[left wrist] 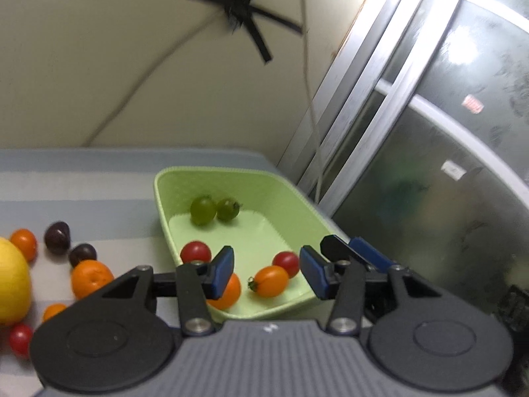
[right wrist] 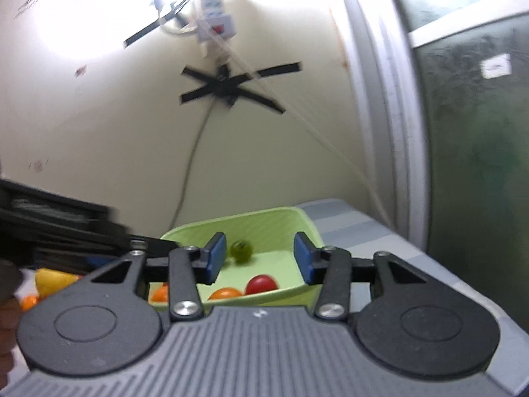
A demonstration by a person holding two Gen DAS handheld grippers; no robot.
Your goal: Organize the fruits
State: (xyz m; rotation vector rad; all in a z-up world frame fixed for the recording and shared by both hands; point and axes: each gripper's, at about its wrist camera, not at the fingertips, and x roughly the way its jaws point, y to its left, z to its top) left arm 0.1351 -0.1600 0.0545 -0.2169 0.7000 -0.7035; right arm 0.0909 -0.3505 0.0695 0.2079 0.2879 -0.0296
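A light green basket (left wrist: 264,182) stands on the striped table and holds two green fruits (left wrist: 202,210), two red cherry tomatoes (left wrist: 286,263), an orange tomato (left wrist: 268,281) and a small orange (left wrist: 231,292). My left gripper (left wrist: 266,266) hovers open over the basket's near end, with nothing between its blue pads (left wrist: 224,269). My right gripper (right wrist: 261,258) is open and empty too, just above the basket (right wrist: 264,225) from the other side. One green fruit (right wrist: 241,250) and a red tomato (right wrist: 261,284) show beyond it. Its fingers also show in the left wrist view (left wrist: 350,248).
Loose fruit lies left of the basket: a large yellow fruit (left wrist: 10,281), a mandarin (left wrist: 91,278), two dark plums (left wrist: 57,236), small orange tomatoes (left wrist: 23,243) and a red one (left wrist: 20,339). A wall with cables stands behind; a glass door frame (left wrist: 380,99) is at the right.
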